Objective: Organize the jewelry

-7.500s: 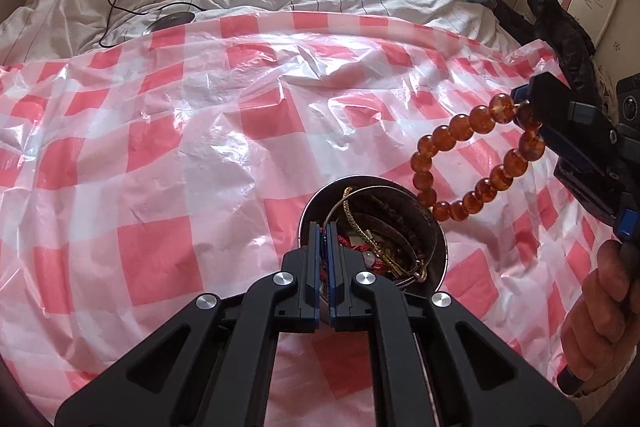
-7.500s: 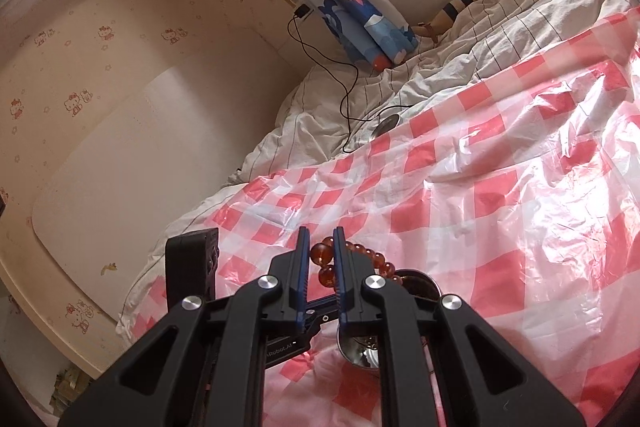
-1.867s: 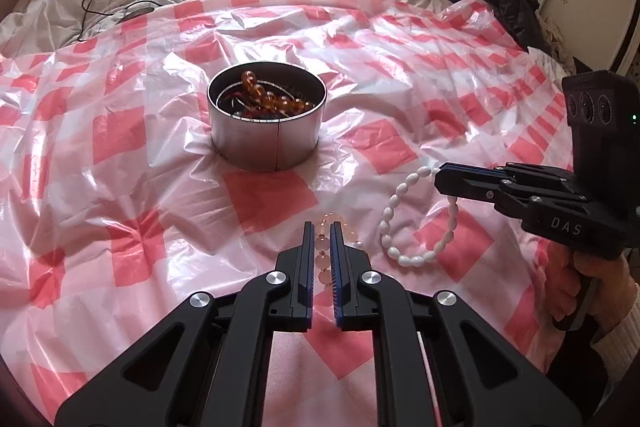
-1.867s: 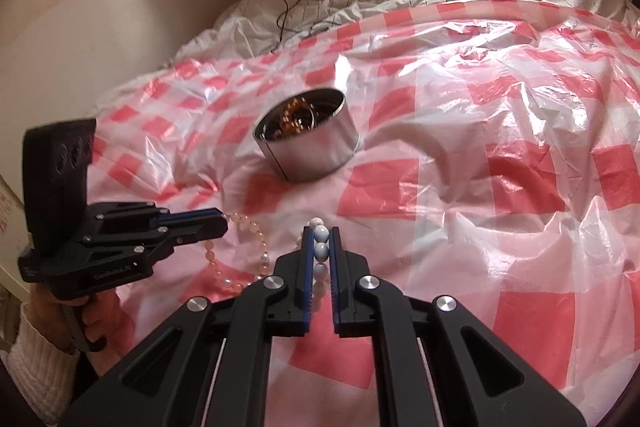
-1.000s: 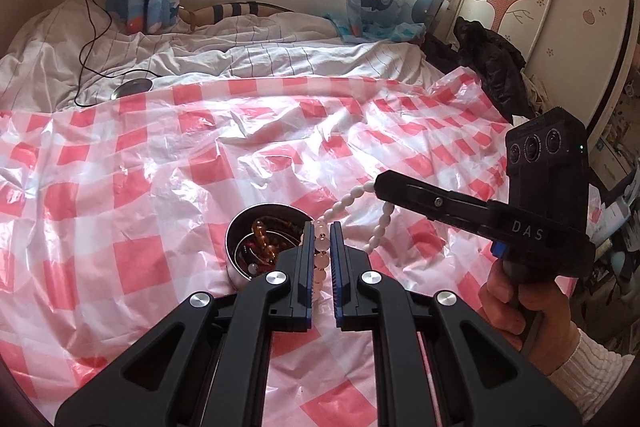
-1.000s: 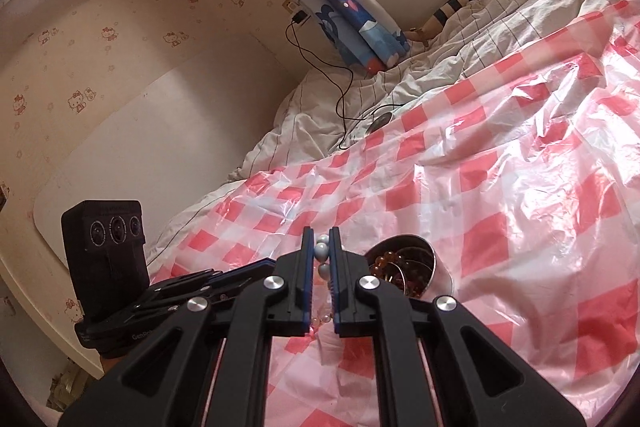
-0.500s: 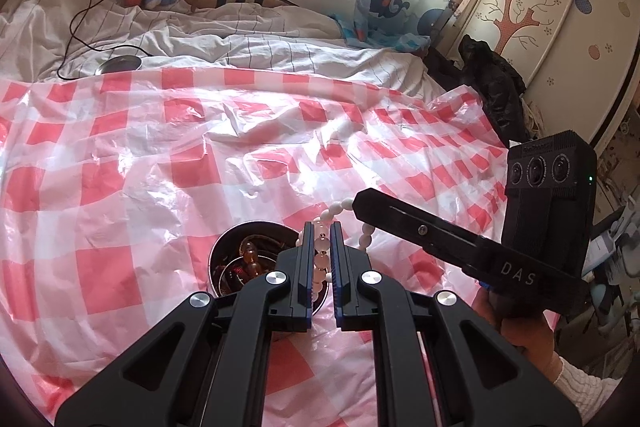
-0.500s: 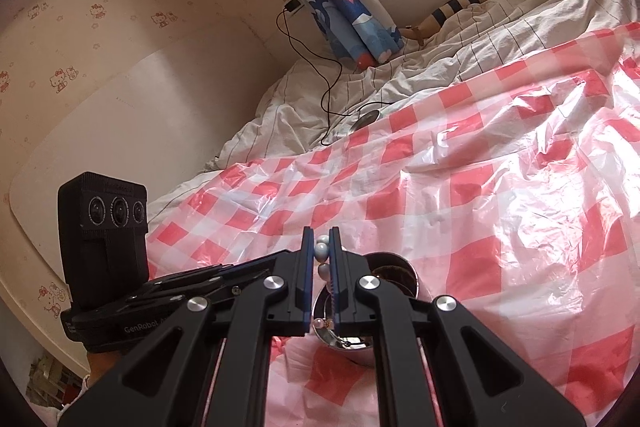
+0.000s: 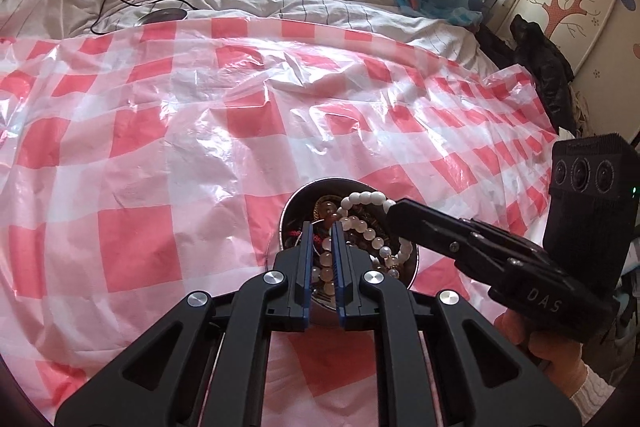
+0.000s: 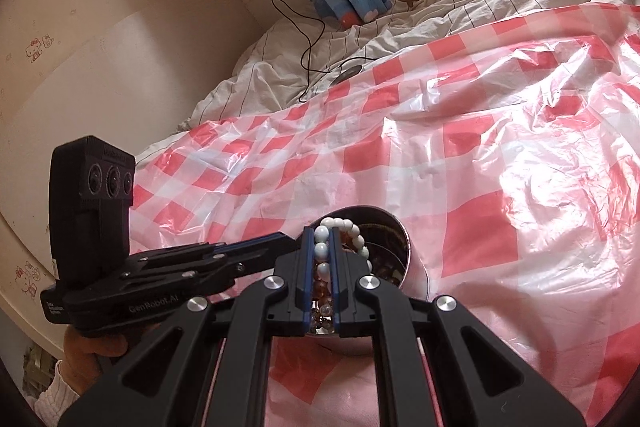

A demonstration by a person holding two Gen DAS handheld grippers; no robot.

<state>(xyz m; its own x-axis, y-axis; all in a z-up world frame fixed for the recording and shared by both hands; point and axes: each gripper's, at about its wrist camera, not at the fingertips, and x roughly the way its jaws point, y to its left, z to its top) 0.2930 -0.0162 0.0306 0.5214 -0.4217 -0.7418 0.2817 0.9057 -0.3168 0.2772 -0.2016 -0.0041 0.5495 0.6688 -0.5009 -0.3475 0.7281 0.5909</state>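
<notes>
My right gripper point(image 10: 322, 245) pinches a white bead bracelet point(image 10: 343, 233) between its blue-edged jaws, the loop hanging just over the open mouth of a round metal tin point(image 10: 416, 269) that already holds amber and brown beads. From the left, my left gripper point(image 10: 294, 241) reaches in with its tip beside mine at the tin's rim. The tin sits on a crinkled red-and-white checked plastic sheet point(image 10: 500, 187) spread over the bed.

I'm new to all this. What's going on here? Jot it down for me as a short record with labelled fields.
Setting: bed covered by a red-and-white checked plastic sheet
Container: round metal tin holding mixed jewelry
Left hand-held gripper: jaws have just been opening, pale pink bead bracelet between them, above the tin
Right hand-held gripper: shut on white bead bracelet, above the tin
Stage: both bracelets at the tin, neither released
</notes>
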